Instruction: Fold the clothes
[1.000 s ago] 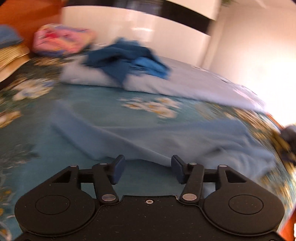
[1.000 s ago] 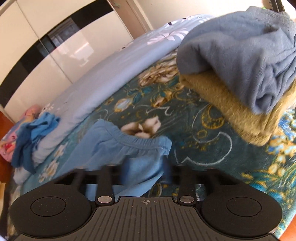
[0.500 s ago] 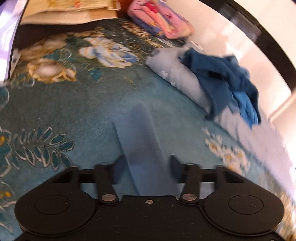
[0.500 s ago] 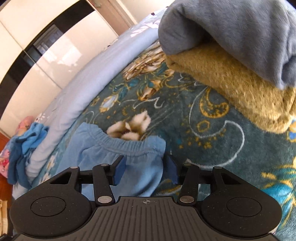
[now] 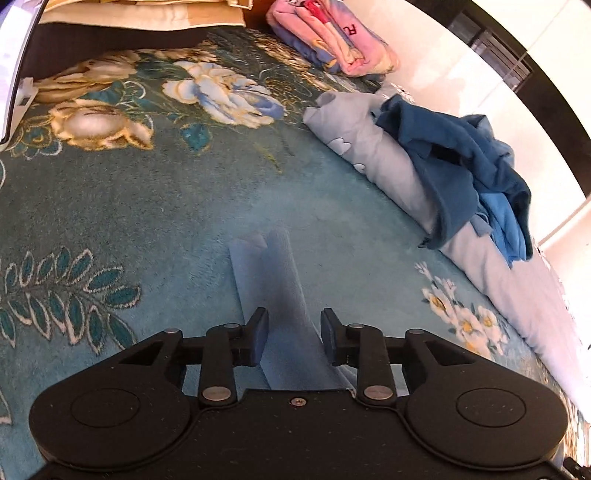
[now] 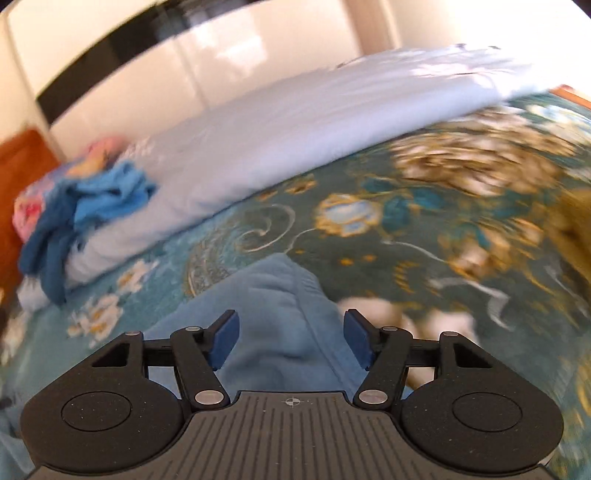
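Observation:
A light blue garment lies on the teal flowered bedspread [image 5: 129,206]. In the left wrist view one narrow end of it [image 5: 269,269] rises as a ridge into my left gripper [image 5: 293,336], whose jaws are closing. The cloth fills the gap between the pads. In the right wrist view the garment's waistband end [image 6: 280,295] lies under and between the fingers of my right gripper [image 6: 291,339]. Its jaws are opening, with a gap showing on both sides of the cloth. The picture there is blurred by motion.
A heap of dark blue clothes [image 5: 461,173] sits on a rolled pale blue quilt [image 5: 369,147] along the far side. A pink folded blanket [image 5: 332,37] and cream pillows [image 5: 129,14] lie by the headboard. White wardrobe doors [image 6: 184,55] stand behind. A mustard cloth [image 6: 576,221] shows at the right edge.
My left gripper swung over to the garment's narrow end and its jaws narrowed around it. My right gripper swung left, away from the folded stack, and its jaws widened over the waistband.

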The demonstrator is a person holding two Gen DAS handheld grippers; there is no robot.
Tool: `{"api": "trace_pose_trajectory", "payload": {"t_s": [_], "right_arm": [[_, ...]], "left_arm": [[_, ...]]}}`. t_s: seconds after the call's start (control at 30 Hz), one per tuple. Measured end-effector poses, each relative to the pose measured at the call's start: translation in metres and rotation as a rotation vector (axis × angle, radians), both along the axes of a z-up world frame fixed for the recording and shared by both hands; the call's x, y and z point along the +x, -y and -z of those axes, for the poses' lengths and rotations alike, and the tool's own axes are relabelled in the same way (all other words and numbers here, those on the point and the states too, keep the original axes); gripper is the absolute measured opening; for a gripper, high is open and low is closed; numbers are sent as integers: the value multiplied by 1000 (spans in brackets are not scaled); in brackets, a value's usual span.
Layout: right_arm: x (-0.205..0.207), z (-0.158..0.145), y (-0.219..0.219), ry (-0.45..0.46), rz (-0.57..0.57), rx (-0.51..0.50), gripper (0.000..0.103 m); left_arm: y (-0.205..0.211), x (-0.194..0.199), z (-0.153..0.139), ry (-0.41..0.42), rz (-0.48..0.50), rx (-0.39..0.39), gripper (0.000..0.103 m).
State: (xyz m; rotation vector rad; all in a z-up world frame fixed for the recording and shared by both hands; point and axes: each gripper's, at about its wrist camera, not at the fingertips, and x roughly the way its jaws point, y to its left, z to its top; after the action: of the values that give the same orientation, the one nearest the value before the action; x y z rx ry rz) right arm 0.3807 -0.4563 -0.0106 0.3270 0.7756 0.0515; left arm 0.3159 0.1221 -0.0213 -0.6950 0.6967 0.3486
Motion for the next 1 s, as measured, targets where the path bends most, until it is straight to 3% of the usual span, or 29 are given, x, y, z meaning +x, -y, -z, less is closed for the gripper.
{"api": "trace_pose_trajectory", "payload": {"t_s": [0.1,0.17,0.27,0.33,0.43,0.57,0.63,0.7,0.8,0.9,1.0], "right_arm": [[25,7,-7,-33,-17,-23,60],[33,10,-7,-56,-20,-21,60],[37,14,-7,-77,-40,13,24],[39,14,-10,-74,-52,7,12],[38,3,-13,-20,-56,-21,10],[36,-31,-3,136,37,-40,10],[39,-43,0,199,75,-79,10],[49,-44,1,200,90,-112,10],[68,-29,3,106,90,-113,11],[75,-15,1,62,83,-127,13],[73,-17,0,61,84,-145,16]], "left_arm": [[-4,0,2,15,-1,8,21],[-6,1,3,14,-7,16,4],[-10,3,6,24,-14,-13,0],[-8,7,3,41,-2,8,0],[-4,12,-16,148,26,60,0],[2,23,-50,336,85,164,0],[4,34,-59,370,102,188,0],[7,47,-56,353,111,207,0],[10,69,-39,271,118,228,0],[9,81,-16,173,106,210,0],[6,76,-7,147,101,168,2]]}}
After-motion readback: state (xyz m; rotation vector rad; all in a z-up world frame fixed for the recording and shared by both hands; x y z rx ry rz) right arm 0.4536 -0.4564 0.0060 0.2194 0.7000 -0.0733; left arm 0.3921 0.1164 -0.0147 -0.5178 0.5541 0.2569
